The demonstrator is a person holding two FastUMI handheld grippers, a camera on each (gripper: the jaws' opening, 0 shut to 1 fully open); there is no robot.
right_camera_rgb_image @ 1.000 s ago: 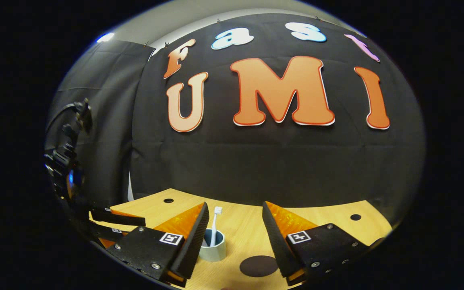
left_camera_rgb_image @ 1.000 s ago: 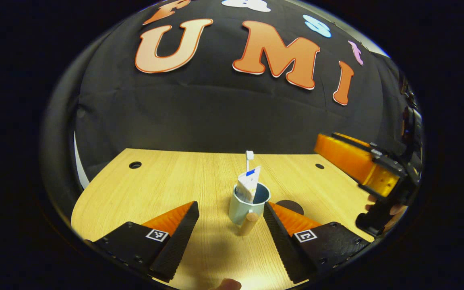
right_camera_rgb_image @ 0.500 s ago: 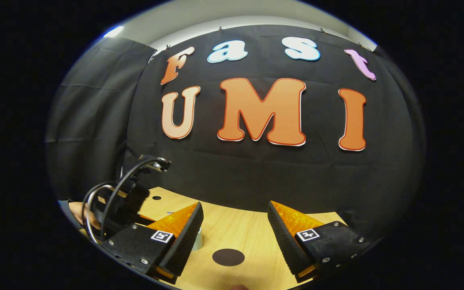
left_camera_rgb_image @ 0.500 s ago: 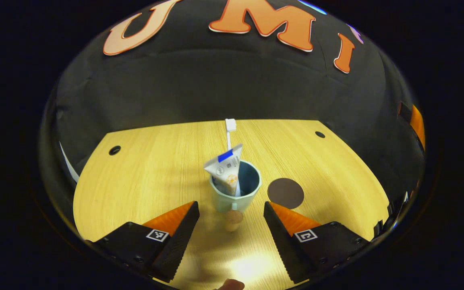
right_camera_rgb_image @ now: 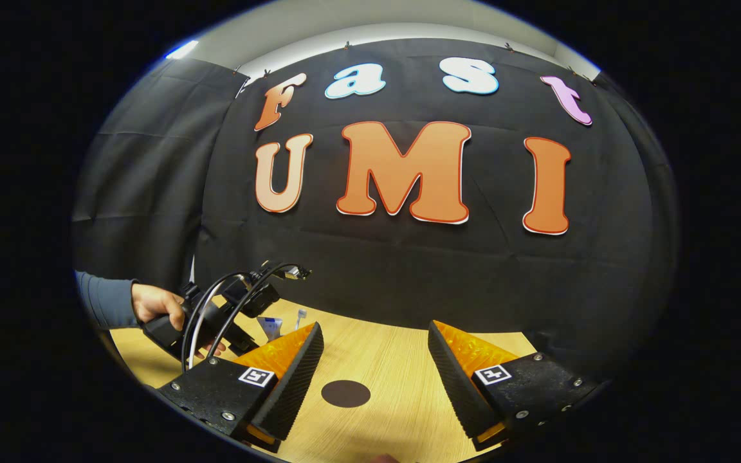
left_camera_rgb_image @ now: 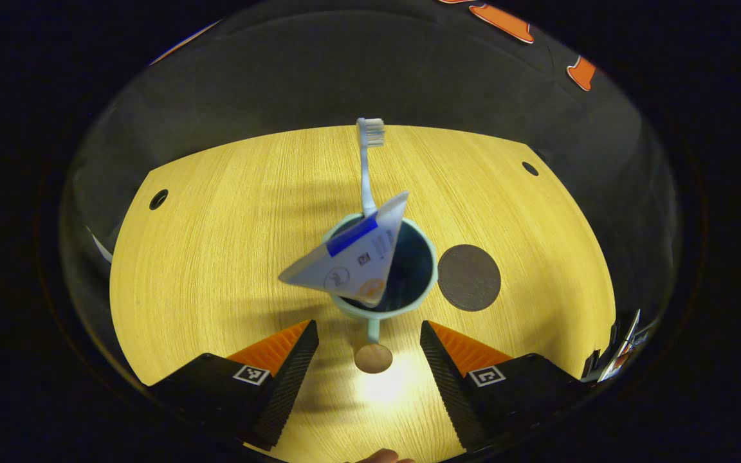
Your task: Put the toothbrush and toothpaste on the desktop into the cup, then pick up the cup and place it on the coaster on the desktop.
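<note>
Two items, the toothbrush (left_camera_rgb_image: 365,167) and the toothpaste (left_camera_rgb_image: 351,260), already stand in the cup (left_camera_rgb_image: 427,273), so the step in hand is judged to be the cup pickup.

Left gripper view: the left gripper (left_camera_rgb_image: 369,350) hovers above the cup with its fingers spread wide and empty, one on each side of the cup's handle (left_camera_rgb_image: 373,350). The handle points toward the camera. The toothbrush's long axis runs away from the camera, bristle head at the far end, leaning on the cup's far rim. The toothpaste's long axis tilts up and toward the camera, its flat crimped end uppermost and its cap end down inside the cup. The coaster (left_camera_rgb_image: 469,277) lies flat on the desk (left_camera_rgb_image: 216,257), just beside the cup on its right.

Right gripper view: the right gripper (right_camera_rgb_image: 375,366) is released and holds nothing; the coaster (right_camera_rgb_image: 345,393) lies between its fingers, farther off. To the coaster's left, a hand (right_camera_rgb_image: 155,305) holds the other gripper.

Next move, as judged: descend, close on the handle or rim, lift upright, shift to the coaster.
</note>
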